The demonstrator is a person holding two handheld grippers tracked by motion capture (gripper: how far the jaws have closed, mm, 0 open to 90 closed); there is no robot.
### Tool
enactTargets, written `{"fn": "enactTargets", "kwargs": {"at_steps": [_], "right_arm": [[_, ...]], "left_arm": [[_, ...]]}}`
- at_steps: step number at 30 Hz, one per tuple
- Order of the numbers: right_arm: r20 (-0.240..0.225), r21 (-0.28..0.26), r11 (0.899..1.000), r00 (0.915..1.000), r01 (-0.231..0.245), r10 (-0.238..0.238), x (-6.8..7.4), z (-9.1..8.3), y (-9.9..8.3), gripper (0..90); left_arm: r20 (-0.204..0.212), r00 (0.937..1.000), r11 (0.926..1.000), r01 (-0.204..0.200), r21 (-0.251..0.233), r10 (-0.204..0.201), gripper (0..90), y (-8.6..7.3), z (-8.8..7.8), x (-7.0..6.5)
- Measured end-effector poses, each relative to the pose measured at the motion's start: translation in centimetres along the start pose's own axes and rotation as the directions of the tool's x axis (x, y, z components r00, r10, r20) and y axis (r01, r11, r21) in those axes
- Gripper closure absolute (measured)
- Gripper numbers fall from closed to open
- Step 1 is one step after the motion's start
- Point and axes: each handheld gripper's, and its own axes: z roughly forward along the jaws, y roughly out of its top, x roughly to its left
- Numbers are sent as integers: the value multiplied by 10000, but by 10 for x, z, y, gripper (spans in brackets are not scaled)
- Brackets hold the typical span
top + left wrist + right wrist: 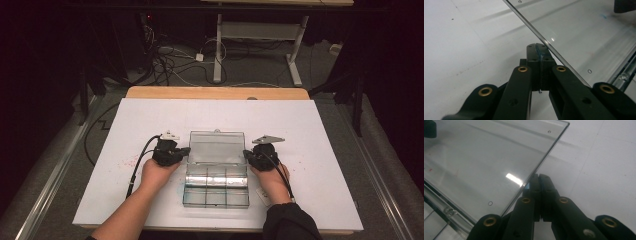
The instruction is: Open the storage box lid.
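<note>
**Clear compartment box, lid raised, 1 gripper at each side**

You have 1 clear plastic box (216, 182) on the white table cover (310, 130), lying near your edge of the table and between your 2 hands. Its hinged lid (216, 147) stands open on the far side of the tray. The tray is divided into 2 rows of 3, giving 6 compartments; whether they hold anything cannot be told through the glare on the clear plastic.

You hold 2 grippers. The left gripper (186, 150) sits at the lid's left edge, and the right gripper (246, 153) at the lid's right edge. In the left gripper view, the jaws of the left gripper (539, 53) are closed pad to pad with nothing between them, and the lid edge (544, 37) runs just past their tip. In the right gripper view, the jaws of the right gripper (538, 182) are likewise pressed together on nothing, their tip right against the lid edge (544, 157)
</note>
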Motion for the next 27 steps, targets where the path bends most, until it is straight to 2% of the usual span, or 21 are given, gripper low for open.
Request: {"fn": "enactTargets", "kwargs": {"at_steps": [6, 7, 11, 18, 27], "right_arm": [[68, 341, 9994, 9999, 74, -77, -2, -1, -1, 894], [100, 368, 9993, 9999, 81, -85, -2, -1, -1, 894], [109, 336, 9994, 9999, -14, 10, -3, -5, -1, 894], [75, -463, 9989, 10000, 40, -37, -3, -24, -4, 894], [-193, -1387, 9901, 9996, 195, -223, 4, -57, -29, 894]], "left_arm": [[9, 10000, 9985, 10, 542, -11, 880, -2, 0, 2], [24, 10000, 9985, 92, 536, -93, 880, -2, 0, 2], [8, 10000, 9990, -1, 443, 1, 880, -5, -4, 2], [-22, 10000, 9999, -91, -98, 91, 879, -17, -21, 5], [181, 9991, 9956, -373, -864, 390, 879, -48, -50, 0]]}}
